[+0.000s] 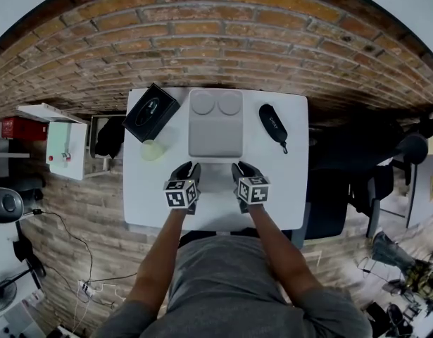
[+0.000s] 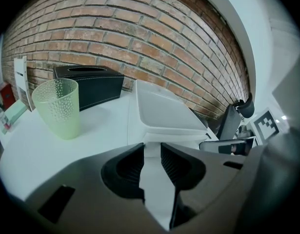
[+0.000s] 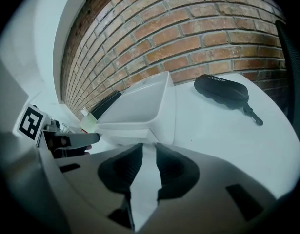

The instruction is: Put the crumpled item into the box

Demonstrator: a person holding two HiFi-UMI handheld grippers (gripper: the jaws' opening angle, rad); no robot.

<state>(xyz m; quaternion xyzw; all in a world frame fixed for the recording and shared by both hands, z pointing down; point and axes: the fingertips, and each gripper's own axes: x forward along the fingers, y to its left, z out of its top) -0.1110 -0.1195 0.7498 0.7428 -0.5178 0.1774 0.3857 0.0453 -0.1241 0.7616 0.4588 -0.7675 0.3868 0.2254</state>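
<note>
A pale grey box (image 1: pixel 215 150) lies in the middle of the white table (image 1: pixel 279 182), seen close up in the left gripper view (image 2: pixel 164 113) and the right gripper view (image 3: pixel 140 106). Two round pale shapes (image 1: pixel 215 103) sit at its far end; I cannot tell what they are. No crumpled item shows clearly. My left gripper (image 1: pixel 190 169) hovers at the box's near left corner, its jaws (image 2: pixel 152 147) slightly apart with nothing between them. My right gripper (image 1: pixel 241 169) is at the near right corner, jaws (image 3: pixel 150 147) narrowly apart and empty.
A black tissue box (image 1: pixel 151 112) (image 2: pixel 89 84) stands at the table's back left, with a green dotted cup (image 1: pixel 152 149) (image 2: pixel 57 108) in front of it. A black glasses case (image 1: pixel 273 124) (image 3: pixel 222 91) lies at the back right. A brick wall runs behind the table.
</note>
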